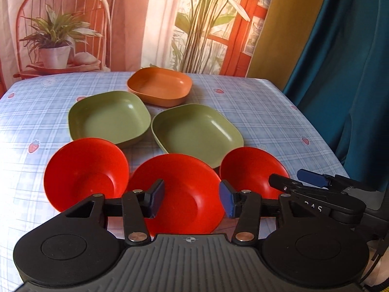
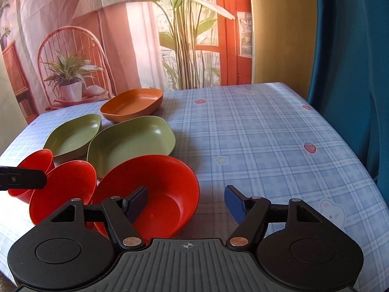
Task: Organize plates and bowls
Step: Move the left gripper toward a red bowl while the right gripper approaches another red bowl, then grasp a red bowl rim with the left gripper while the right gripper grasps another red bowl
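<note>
Checked tablecloth (image 2: pixel 267 133), left gripper (image 1: pixel 192 200) agape over red bowl (image 1: pixel 184 182), empty.

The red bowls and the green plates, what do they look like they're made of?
Red bowls: probably plastic, semi-gloss, with even color, thin rims and soft highlights. Green plates: likely plastic or melamine, more satin, with a uniform tone and a pale window glint on the inner wall. Ceramic can't be ruled out by look alone.
</note>
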The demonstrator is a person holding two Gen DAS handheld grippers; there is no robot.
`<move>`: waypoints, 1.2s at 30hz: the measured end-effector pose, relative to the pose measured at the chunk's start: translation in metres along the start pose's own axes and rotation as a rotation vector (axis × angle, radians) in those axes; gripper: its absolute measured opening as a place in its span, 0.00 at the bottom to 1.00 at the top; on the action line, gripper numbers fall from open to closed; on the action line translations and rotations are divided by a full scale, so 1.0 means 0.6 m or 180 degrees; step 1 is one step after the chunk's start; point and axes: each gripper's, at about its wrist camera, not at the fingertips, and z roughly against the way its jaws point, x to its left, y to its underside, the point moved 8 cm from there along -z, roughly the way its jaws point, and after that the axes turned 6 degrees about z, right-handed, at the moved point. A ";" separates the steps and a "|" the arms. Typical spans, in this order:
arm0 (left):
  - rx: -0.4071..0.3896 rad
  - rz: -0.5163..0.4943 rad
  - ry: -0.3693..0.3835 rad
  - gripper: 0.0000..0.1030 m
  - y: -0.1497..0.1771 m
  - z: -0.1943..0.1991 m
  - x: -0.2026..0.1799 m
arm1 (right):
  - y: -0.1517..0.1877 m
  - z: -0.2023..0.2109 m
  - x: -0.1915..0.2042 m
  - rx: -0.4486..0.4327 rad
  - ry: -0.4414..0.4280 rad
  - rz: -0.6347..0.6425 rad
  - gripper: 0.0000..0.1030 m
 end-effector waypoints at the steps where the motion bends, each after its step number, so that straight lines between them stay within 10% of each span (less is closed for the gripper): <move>1: 0.0012 -0.0013 0.0008 0.46 0.001 -0.004 -0.003 | 0.003 -0.002 -0.005 0.0013 -0.0006 -0.0039 0.55; 16: 0.0193 -0.0263 0.0160 0.32 0.001 -0.061 -0.075 | 0.038 -0.025 -0.044 0.0169 -0.0206 -0.0550 0.26; 36: 0.0276 -0.0174 0.0332 0.13 0.006 -0.079 -0.087 | 0.022 -0.019 -0.036 0.0148 -0.0369 -0.0667 0.16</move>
